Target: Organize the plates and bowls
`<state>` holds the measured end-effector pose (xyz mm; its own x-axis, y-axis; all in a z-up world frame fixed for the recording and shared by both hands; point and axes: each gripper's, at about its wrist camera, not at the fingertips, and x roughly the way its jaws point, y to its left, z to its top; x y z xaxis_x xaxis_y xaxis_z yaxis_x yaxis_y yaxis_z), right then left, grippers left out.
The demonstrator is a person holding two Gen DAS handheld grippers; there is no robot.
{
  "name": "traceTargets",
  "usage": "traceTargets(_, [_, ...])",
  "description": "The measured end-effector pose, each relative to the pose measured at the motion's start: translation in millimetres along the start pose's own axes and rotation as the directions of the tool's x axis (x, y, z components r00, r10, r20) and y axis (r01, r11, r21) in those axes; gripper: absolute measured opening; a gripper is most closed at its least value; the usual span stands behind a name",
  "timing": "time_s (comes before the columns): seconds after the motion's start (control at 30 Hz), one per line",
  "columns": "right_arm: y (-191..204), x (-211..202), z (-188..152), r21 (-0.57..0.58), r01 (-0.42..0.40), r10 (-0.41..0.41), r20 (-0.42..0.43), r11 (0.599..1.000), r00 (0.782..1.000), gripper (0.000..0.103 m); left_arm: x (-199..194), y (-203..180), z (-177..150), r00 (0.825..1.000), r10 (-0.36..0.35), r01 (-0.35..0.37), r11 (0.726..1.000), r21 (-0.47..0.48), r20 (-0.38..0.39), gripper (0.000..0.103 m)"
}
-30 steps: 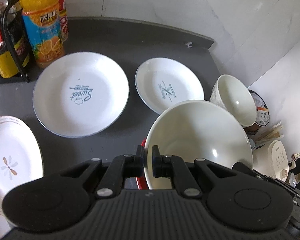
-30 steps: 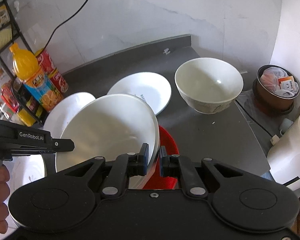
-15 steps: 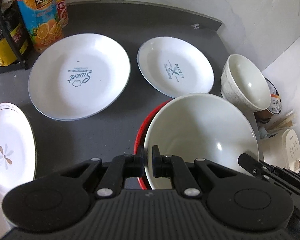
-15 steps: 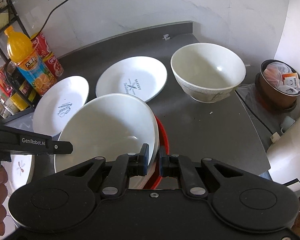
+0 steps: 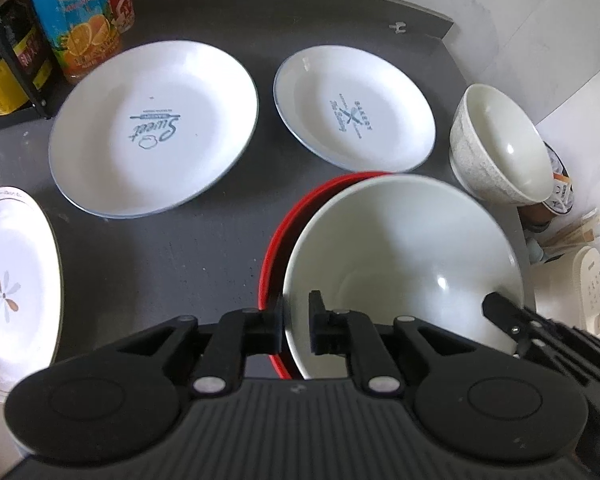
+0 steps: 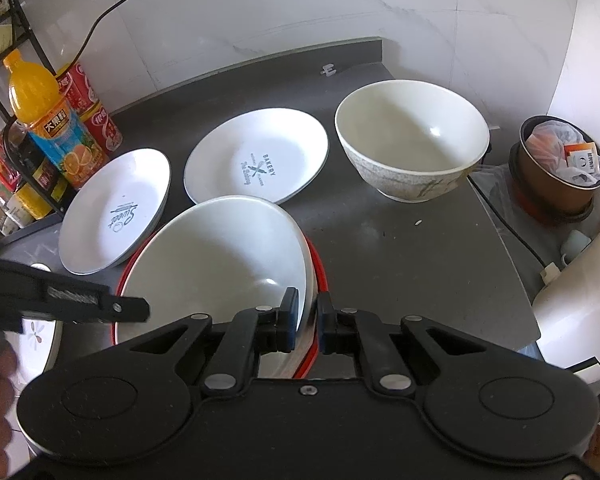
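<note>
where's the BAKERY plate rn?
BAKERY plate lies flat mid-counter in both views, between the Sweet plate and the patterned bowl, behind the held white bowl.

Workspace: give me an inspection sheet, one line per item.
Surface: dark grey counter, a few crumbs.
Job's things: white bowl in red dish; Sweet plate; Bakery plate; patterned bowl; flower plate.
Clutter: juice bottle, cans.
Grippers: left gripper and right gripper each pinch the white bowl's rim.
Cables: black cable on wall.
Surroundings: marble wall, bin, shelf rack.
</note>
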<state>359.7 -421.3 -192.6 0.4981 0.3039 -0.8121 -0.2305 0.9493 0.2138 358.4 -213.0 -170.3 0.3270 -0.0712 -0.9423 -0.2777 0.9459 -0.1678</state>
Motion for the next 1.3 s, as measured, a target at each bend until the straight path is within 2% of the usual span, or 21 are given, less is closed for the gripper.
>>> traceTargets(0.1, [2, 1, 0, -0.01, 0.0, 0.0, 0.003, 1.0, 1.0, 0.009, -13, 5, 2, 1.0, -0.013, 0.014, 1.0, -0.019, 0.025, 0.013])
traceTargets(0.23, [5, 1, 0, -0.046, 0.012, -0.011, 0.014, 0.999, 1.0, 0.008, -30, 7, 3, 0.996, 0.013, -0.013, 1.0, -0.001, 0.087, 0.026])
traceTargets(0.33, [5, 4, 2, -0.043, 0.022, -0.022, 0.011, 0.999, 1.0, 0.008, -36, 11, 5, 0.995, 0.015, -0.014, 1.0, -0.014, 0.101, 0.028])
traceTargets(0.43, [5, 5, 6, -0.032, 0.026, -0.025, 0.003, 0.999, 1.0, 0.015, -38, 14, 6, 0.994, 0.021, -0.019, 1.0, -0.023, 0.104, 0.028])
traceTargets(0.53, [0, 2, 11, -0.005, -0.01, 0.01, 0.004, 1.0, 1.0, 0.025, -41, 14, 7, 0.994, 0.023, -0.021, 1.0, -0.021, 0.109, 0.029])
traceTargets(0.67, [-6, -7, 19, 0.015, -0.007, 0.006, 0.037, 1.0, 0.999, 0.026, -43, 14, 11, 0.993, 0.023, -0.021, 1.0, -0.019, 0.118, 0.029])
traceTargets(0.9, [-27, -14, 29, 0.086, -0.003, -0.004, 0.078, 0.996, 0.997, 0.026, -42, -2, 24, 0.991, 0.011, -0.013, 1.0, 0.014, 0.136, 0.033])
traceTargets(1.0, [-38, -14, 32, 0.112, -0.006, -0.004, 0.088, 0.994, 0.996, 0.027, -41, -11, 31, 0.989, 0.004, -0.007, 1.0, 0.022, 0.148, 0.037])
traceTargets(1.17, [-58, -14, 37, 0.158, -0.001, -0.018, 0.118, 0.987, 0.993, 0.036, -36, -29, 45, 0.987, 0.01, -0.017, 0.999, 0.043, 0.162, 0.046])
traceTargets(1.23, [-68, -12, 42, 0.18, 0.001, -0.025, 0.13, 0.984, 0.991, 0.037, -33, -37, 49, 0.986, 0.012, -0.021, 0.998, 0.051, 0.167, 0.053])
traceTargets(1.3, [-77, -10, 46, 0.195, 0.004, -0.031, 0.138, 0.981, 0.99, 0.038, -29, -45, 53, 0.986, 0.023, -0.033, 0.998, 0.057, 0.167, 0.055])
